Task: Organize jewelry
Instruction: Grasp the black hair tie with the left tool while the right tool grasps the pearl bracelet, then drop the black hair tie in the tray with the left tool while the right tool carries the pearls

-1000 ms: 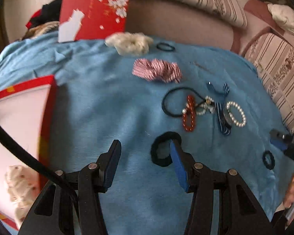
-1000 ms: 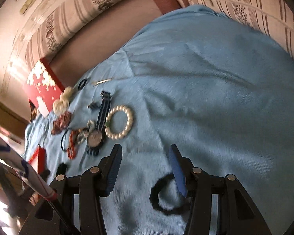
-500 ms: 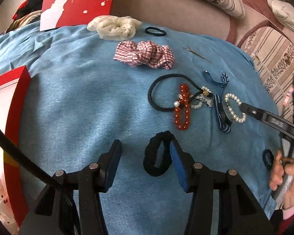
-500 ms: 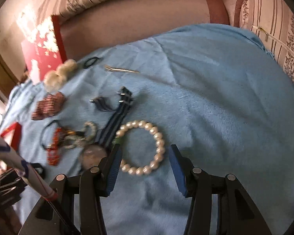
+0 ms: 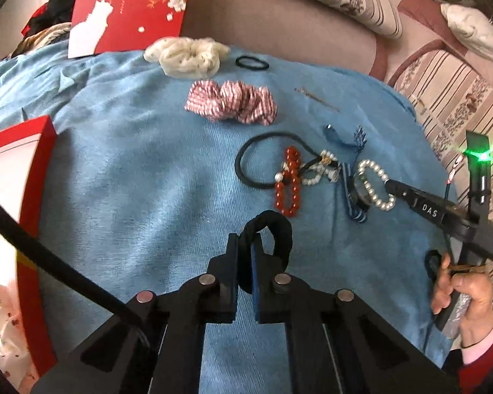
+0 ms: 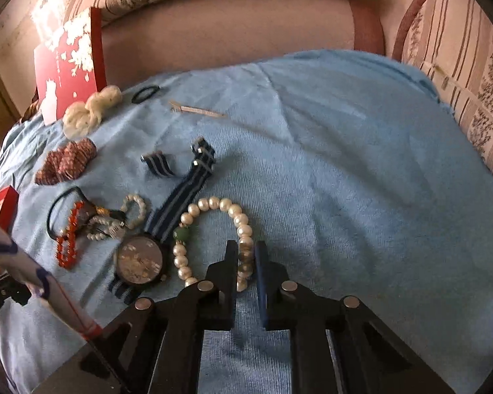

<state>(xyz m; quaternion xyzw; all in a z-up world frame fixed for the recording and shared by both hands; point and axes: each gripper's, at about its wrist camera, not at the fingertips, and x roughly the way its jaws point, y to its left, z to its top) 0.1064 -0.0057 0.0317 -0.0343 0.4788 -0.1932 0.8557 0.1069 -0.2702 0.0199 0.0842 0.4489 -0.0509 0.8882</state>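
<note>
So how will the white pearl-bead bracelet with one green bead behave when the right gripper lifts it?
The white pearl-bead bracelet will probably hang limp: its loop lies bent on the blue cloth. The right gripper pinches only one side, so the rest should dangle. Round glossy beads may slip between the pads.

Both grippers, left (image 5: 245, 252) and right (image 6: 246, 256), clamped.

We see a thick black hair tie (image 5: 281, 229) standing on edge, near centre on the blue cloth. To its right, a white pearl bracelet (image 6: 213, 229) with one green bead lies flat beside a striped-strap watch (image 6: 141, 259).
</note>
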